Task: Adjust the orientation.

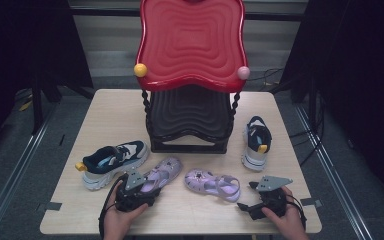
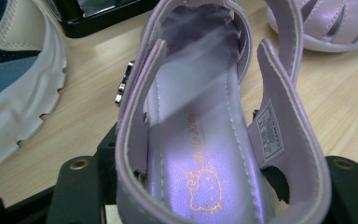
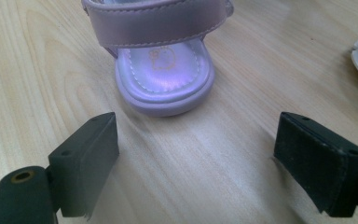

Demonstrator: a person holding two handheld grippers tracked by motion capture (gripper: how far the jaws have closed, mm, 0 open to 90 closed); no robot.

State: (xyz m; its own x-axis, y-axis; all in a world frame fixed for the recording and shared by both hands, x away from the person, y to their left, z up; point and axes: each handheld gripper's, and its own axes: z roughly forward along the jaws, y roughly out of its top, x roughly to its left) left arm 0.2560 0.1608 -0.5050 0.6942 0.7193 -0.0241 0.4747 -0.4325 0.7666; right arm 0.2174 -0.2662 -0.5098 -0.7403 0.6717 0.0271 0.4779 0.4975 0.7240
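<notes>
Worktop (image 1: 105, 120): pale wood, a two-tier rack at the back centre with a red tray (image 1: 190, 42) above a black tray (image 1: 190, 117). Four shoes lie in front of it.

Left sneaker (image 1: 112, 162), navy and white, lies at front left, on its sole. Right sneaker (image 1: 256, 142) lies at right, beside the rack, long axis running front to back.

Two lilac sandals lie between them. Left sandal (image 1: 164, 172) points its toe toward the rack and its heel toward the person. Right sandal (image 1: 212, 183) lies roughly crosswise, heel end toward the right hand.

Key relation: each sandal's heel faces the nearer hand. The left hand is already on its sandal; the right is near its own but apart from it.

Left hand-held gripper (image 1: 136, 189): jaws set wide, one on either side of the left sandal's (image 2: 205, 140) heel strap. The strap sits between them; whether the pads press it or merely flank it I cannot tell, as contact falls at the frame's bottom edge.

Right hand-held gripper (image 1: 252, 197): released, jaws wide apart and holding nothing, bare wood between them. The right sandal's (image 3: 165, 79) heel lies straight ahead, centred on the gap, long axis in line with the approach. Likely next move, by my reading: push forward, then close on the heel.
</notes>
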